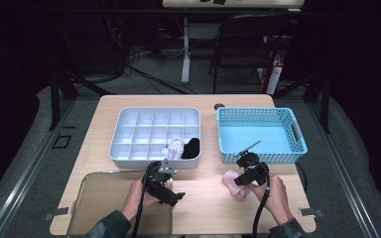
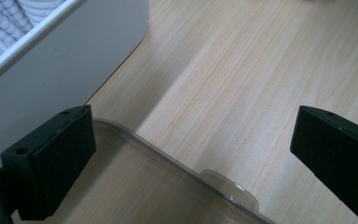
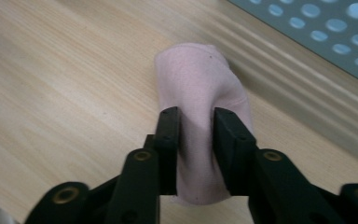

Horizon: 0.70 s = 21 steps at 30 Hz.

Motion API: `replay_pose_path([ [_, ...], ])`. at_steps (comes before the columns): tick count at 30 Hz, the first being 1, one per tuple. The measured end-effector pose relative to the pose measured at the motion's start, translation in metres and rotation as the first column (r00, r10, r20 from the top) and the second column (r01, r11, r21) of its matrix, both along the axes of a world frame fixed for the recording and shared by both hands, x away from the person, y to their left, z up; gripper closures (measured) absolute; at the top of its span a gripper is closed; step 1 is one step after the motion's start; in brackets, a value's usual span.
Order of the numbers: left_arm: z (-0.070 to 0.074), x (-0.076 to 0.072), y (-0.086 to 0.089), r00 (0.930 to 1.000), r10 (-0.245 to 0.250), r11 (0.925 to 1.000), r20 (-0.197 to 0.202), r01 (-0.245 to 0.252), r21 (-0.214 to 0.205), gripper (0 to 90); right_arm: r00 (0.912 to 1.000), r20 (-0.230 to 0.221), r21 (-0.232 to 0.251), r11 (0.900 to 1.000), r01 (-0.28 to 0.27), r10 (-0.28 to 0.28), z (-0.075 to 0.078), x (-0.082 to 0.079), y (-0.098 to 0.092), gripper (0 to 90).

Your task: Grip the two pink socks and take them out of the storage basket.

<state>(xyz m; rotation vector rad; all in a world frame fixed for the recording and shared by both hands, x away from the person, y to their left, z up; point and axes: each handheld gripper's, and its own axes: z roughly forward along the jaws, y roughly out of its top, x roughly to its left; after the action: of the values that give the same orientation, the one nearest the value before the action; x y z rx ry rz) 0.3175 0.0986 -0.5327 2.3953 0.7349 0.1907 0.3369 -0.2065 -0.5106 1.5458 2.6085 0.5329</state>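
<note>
Right tongs [image 3: 196, 140] low over surface [image 3: 51, 79], jaws narrowly apart, pink sock [image 3: 200, 88] pinched between pads, fabric bulging ahead of tips. Sock resting on surface, blue basket [image 3: 317, 28] just beyond it. In high view right tongs [image 1: 248, 171] sit near front wall of blue basket [image 1: 260, 156].

Left tongs [image 2: 191, 158] wide open, nothing between jaws; clear lid [image 2: 168, 163] lies beneath, white divided tray [image 2: 74, 56] just beside left jaw, white knit sock [image 2: 9, 23] inside tray.
</note>
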Motion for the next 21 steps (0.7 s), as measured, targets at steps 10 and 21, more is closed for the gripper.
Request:
replay_pose_path([
  [10,0.001,-0.001,0.0,1.0,-0.002,1.0,0.003,0.002,0.008,0.1,0.9998,0.01,0.017,0.9997,-0.016,0.016,0.008,-0.008,-0.002,78.3],
  [21,0.001,-0.001,0.0,1.0,-0.004,0.9999,0.001,0.004,0.01,0.1,0.9987,0.026,0.007,0.999,-0.045,0.044,0.01,-0.014,0.011,81.4],
])
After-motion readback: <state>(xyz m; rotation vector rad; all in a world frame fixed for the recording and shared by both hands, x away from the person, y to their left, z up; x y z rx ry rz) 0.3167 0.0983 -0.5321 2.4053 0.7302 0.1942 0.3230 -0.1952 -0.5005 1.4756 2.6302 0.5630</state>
